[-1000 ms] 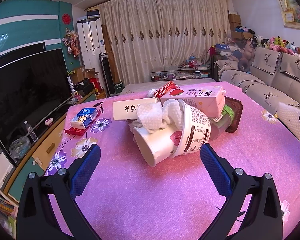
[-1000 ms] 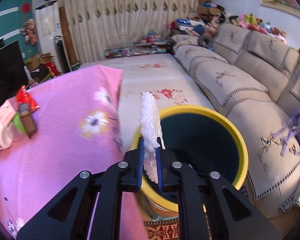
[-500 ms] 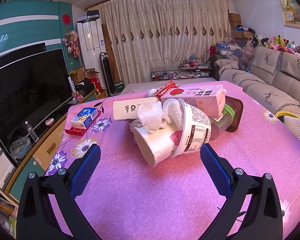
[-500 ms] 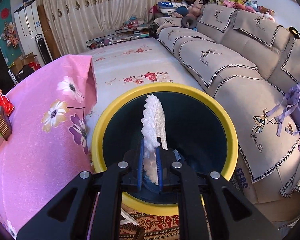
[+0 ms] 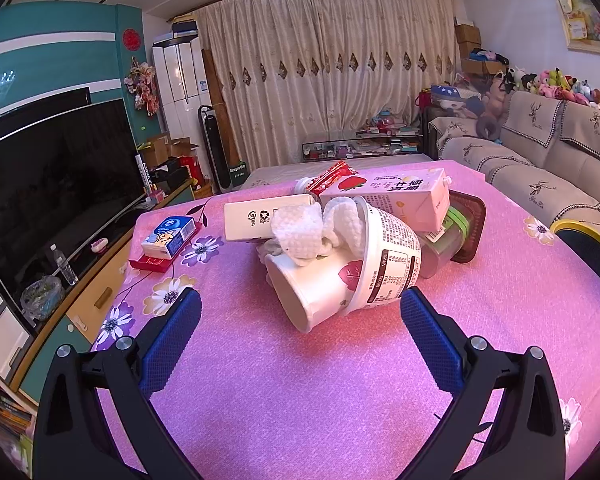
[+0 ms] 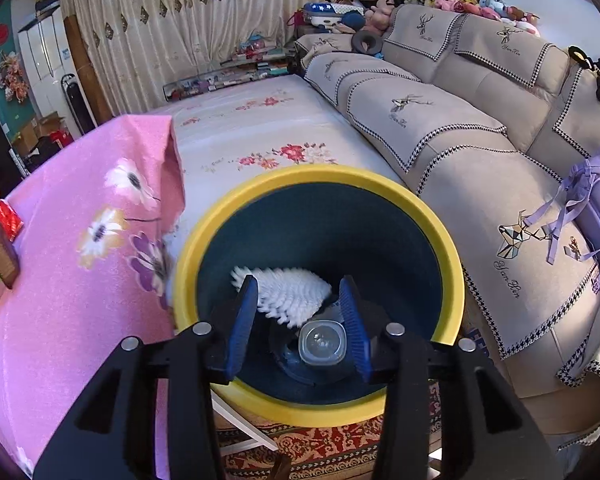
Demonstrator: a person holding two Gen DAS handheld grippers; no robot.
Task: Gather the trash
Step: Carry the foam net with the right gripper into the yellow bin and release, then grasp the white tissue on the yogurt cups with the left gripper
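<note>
Jaws of the right gripper [image 6: 298,316] have just been opening, and nothing is pressed between the blue pads now. A moment ago the white foam piece [image 6: 288,290] was pinched upright between them above the bin [image 6: 452,256]; it is now seen loose and tilted inside the dark blue bin, blurred as if dropping, above a clear plastic container [image 6: 322,343] at the bottom. That piece of trash can be judged delivered.

Nothing has changed on the other side. The left gripper [image 5: 300,326] is held with its jaws wide apart over the pink tablecloth [image 5: 300,400], empty, just short of the pile, exactly as before. The pile is untouched: a tipped paper cup [image 5: 340,276] with white foam wads [image 5: 300,232] on it, a pink milk carton [image 5: 396,196] on top, a white box [image 5: 260,222] and a red wrapper [image 5: 330,176] behind.

Most of the collecting is therefore judged still to be done, with the cup nearest the waiting jaws.
</note>
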